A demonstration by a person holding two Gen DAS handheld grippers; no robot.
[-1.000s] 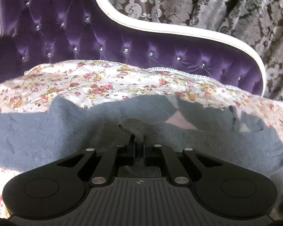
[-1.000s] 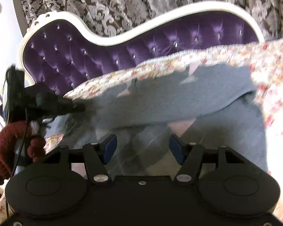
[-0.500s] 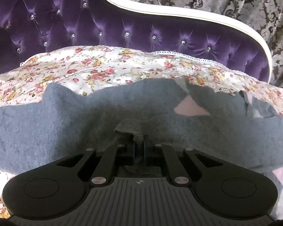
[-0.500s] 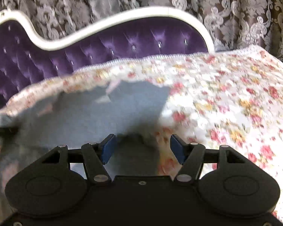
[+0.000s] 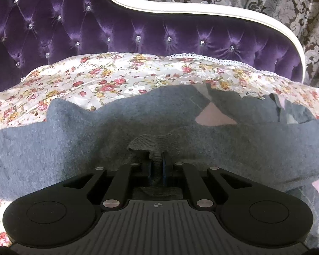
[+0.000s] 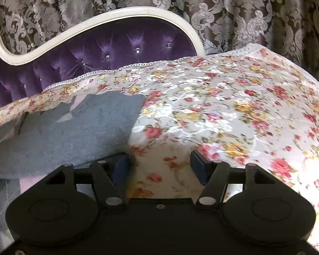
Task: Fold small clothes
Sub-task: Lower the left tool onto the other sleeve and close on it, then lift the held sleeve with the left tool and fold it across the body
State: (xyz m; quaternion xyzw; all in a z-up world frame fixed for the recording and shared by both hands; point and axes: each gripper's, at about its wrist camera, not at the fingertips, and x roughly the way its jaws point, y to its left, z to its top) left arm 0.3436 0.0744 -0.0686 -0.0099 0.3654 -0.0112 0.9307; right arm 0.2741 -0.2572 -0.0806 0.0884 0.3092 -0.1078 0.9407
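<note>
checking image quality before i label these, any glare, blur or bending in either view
Right wrist view: strong glare washes out the floral bedspread at the right edge, and its flowers look smeared. Left wrist view: even light, the grey sweater is sharp, and the fisheye bows the white frame of the purple headboard.

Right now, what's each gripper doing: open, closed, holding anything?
Left gripper: closed on a pinch of the grey garment.
Right gripper: open, holding nothing, above the floral cover.

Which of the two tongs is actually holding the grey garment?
The left tongs: their jaws are shut on a bunched fold of the grey garment. The right tongs stand wide open over the floral cover, gripping nothing.
</note>
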